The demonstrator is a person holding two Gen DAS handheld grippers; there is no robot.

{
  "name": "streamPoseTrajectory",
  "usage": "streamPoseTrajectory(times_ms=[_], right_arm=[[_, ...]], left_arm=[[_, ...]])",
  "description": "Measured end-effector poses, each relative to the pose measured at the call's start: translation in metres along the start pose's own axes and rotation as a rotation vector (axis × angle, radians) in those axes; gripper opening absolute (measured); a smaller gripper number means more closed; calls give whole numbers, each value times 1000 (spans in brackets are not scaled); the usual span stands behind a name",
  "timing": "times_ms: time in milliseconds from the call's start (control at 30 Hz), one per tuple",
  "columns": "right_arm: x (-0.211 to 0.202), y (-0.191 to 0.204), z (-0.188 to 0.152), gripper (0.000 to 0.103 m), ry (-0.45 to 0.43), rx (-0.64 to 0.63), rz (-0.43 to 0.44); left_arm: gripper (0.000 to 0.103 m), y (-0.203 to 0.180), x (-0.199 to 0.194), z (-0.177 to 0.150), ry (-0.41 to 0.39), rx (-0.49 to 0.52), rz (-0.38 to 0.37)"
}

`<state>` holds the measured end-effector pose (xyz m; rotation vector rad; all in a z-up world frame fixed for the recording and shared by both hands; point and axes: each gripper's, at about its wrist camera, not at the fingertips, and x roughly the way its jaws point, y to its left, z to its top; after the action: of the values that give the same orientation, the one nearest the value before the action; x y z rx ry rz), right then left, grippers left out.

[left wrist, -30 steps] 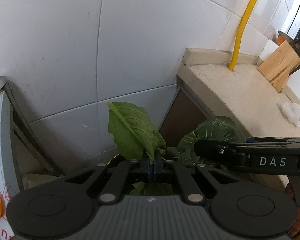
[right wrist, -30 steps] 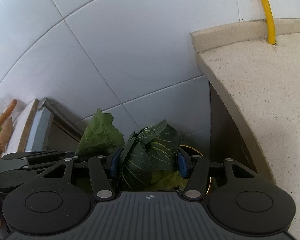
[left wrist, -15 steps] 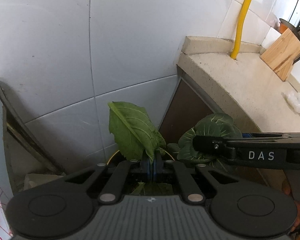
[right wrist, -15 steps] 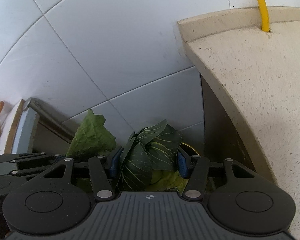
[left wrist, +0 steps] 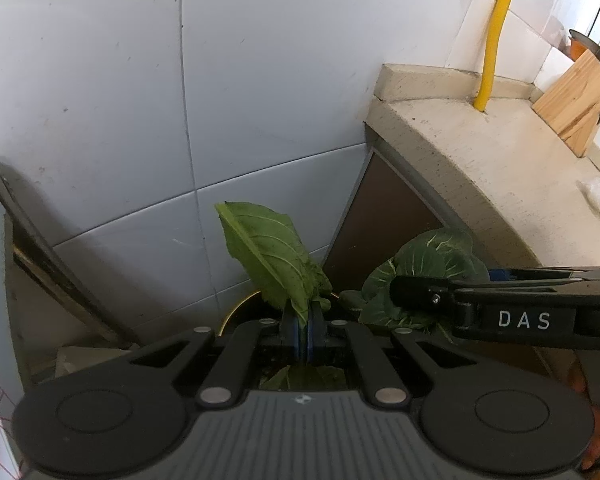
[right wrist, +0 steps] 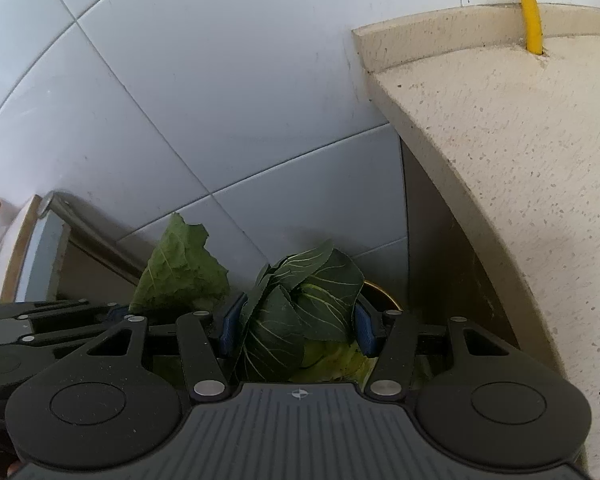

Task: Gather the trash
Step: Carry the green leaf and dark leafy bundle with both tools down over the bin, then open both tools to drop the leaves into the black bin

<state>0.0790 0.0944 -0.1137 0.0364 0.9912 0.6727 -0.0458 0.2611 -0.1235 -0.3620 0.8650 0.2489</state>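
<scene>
Change since earlier frame: both grippers hold the same grips on the same leaves; only the background has slid a little, the knife block [left wrist: 576,108] now sitting nearer the 2 o'clock edge of the left wrist view.
Single leaf [left wrist: 274,252]: light green, upright, pinched at its base, rising toward 12 o'clock.
Left gripper [left wrist: 305,334]: jaws closed tight on the single leaf.
Leaf bundle [right wrist: 300,320]: dark, folded, white-veined leaves filling the gap between the blue pads [right wrist: 231,322].
Right gripper [right wrist: 298,326]: jaws part-way apart, pressing on the leaf bundle from both sides.
Bin [left wrist: 236,308]: dark vessel with a yellow rim, directly below both grippers; more greens lie inside.
Relation: right gripper at 3 o'clock of the left one, just beside it.
Surroundings: white tiled wall [left wrist: 260,80] at 12 o'clock; speckled countertop [right wrist: 520,160] at 2 o'clock with a yellow pipe [left wrist: 496,36].
Step in hand: judged as holding vegetable scraps over the bin, ready to drop.
Next move: likely open both jaws while centred over the rim; thin leaves may cling to the pads, so a slight shake may be needed.
</scene>
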Motion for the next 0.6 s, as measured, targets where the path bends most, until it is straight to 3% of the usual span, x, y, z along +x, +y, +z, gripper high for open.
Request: streamPoseTrajectory(times_ms=[600], right_arm=[[11,-3,-3,62,11,19,-18]], left_arm=[[2,-3,7,1,32,20,18]])
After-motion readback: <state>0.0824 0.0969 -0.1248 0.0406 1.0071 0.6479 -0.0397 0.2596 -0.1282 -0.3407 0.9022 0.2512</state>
